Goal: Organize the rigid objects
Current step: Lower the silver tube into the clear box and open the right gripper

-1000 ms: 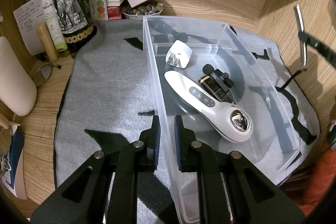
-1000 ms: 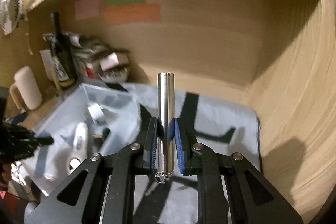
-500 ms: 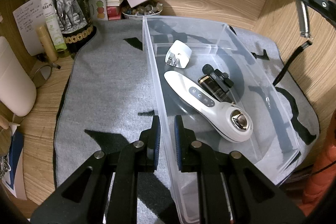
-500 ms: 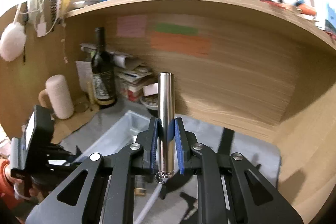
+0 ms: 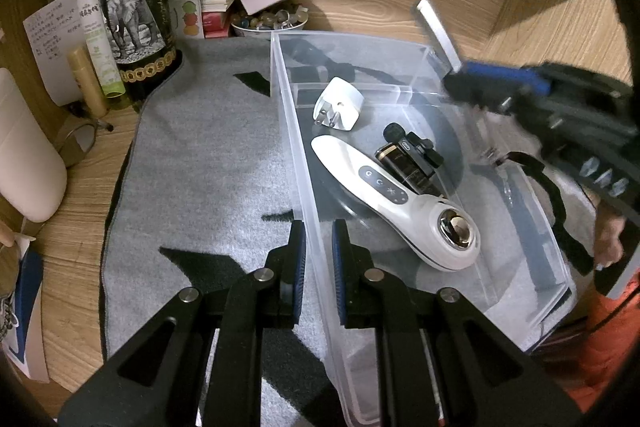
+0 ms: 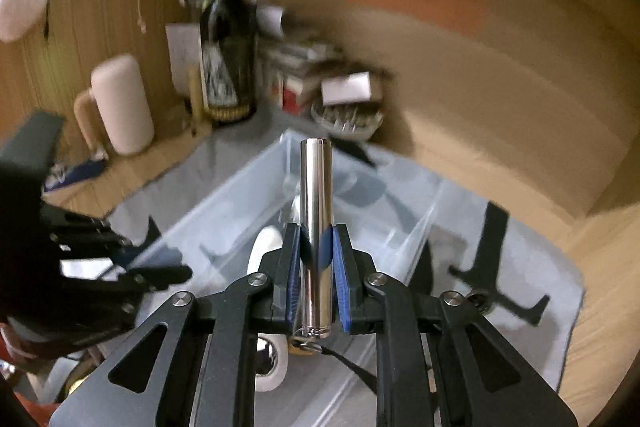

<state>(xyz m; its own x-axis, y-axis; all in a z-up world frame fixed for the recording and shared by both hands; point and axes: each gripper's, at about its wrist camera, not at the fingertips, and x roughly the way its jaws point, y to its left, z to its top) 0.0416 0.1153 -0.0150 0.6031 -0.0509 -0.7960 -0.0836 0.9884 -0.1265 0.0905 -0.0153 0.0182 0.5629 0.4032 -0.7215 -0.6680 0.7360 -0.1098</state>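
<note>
Since the earlier frames, the right tongs (image 5: pixel 460 79) have come down from high at the right to the far right rim of the clear bin (image 5: pixel 496 163), while the left tongs (image 5: pixel 319 251) have not shifted. In the left wrist view, the left tongs straddle the bin's near left wall, pads close on either side of it; whether they actually pinch the wall cannot be told. Three items already lie in the bin: a white plug adapter (image 5: pixel 338 105), a white handheld device (image 5: pixel 394 197) with a chrome head and three small button symbols, and a small black and brown object (image 5: pixel 408 163) too small to identify. The metal cylinder (image 5: pixel 438 33) is blurred here, above the bin's far right corner. On the desk (image 5: pixel 72 211) behind the grey mat (image 5: pixel 208 163) stands a dark bottle (image 5: pixel 136 11) with an elephant label; its script is unreadable. In the right wrist view, the right tongs (image 6: pixel 317 267) are clamped on the metal cylinder (image 6: pixel 316 211), held upright over the bin interior (image 6: pixel 224 211); it carries no visible marking. Judged status: three items stowed, the cylinder not yet released, and no other loose item visible on the mat.
</note>
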